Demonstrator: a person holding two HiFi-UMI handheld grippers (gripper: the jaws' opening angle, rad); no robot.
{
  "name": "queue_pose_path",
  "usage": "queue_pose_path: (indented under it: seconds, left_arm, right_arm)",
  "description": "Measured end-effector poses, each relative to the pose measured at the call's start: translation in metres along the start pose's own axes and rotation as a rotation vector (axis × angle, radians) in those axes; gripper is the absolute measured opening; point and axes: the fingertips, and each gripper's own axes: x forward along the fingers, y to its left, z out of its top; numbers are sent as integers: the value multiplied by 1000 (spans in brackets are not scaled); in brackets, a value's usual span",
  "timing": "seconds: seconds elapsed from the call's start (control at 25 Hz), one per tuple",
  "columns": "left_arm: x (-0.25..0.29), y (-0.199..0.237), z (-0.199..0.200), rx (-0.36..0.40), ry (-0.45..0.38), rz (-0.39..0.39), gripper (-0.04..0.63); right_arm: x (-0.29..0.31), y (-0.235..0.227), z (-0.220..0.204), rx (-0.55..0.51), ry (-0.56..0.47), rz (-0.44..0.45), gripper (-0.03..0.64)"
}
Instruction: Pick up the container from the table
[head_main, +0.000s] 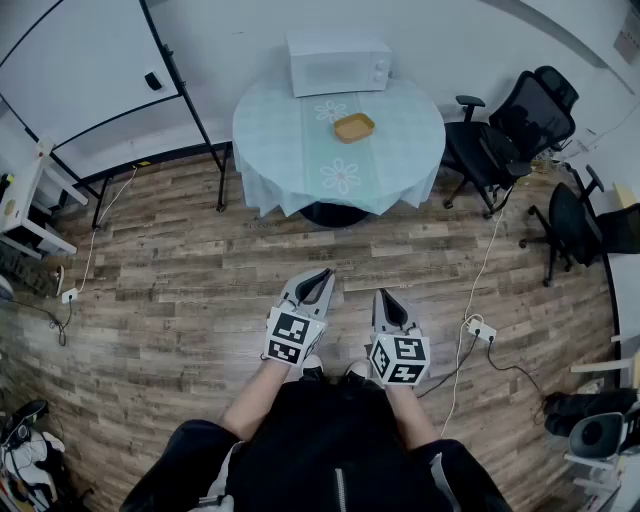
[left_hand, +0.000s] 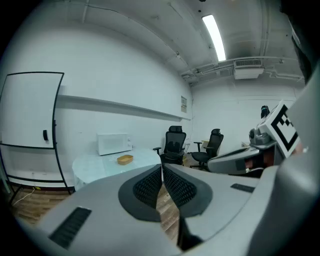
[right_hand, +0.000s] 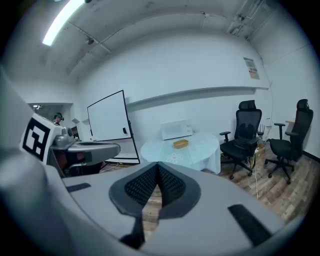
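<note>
A small tan container (head_main: 354, 127) sits on a round table with a pale green cloth (head_main: 270, 130), in front of a white microwave (head_main: 338, 62). It also shows far off as the container (left_hand: 125, 159) in the left gripper view and the container (right_hand: 180, 144) in the right gripper view. Both grippers are held side by side over the wood floor, well short of the table. My left gripper (head_main: 323, 276) is shut with nothing between its pads. My right gripper (head_main: 384, 296) is shut and empty too.
Two black office chairs (head_main: 505, 135) stand right of the table. A whiteboard on a stand (head_main: 85, 70) is at the left. A power strip (head_main: 480, 329) and cables lie on the floor at the right; more clutter sits in the lower corners.
</note>
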Motion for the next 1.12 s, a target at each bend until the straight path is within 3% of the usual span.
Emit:
queue_pose_path:
  seconds: [0.6,1.12]
  left_arm:
    - [0,-7,-5,-11,8,-8,27]
    - [-15,47,-11,-7,8,18,27]
  right_arm:
    - [-2,-7,0,30,-36,-2,25]
    - [28,20,3,25,-41,-14,25]
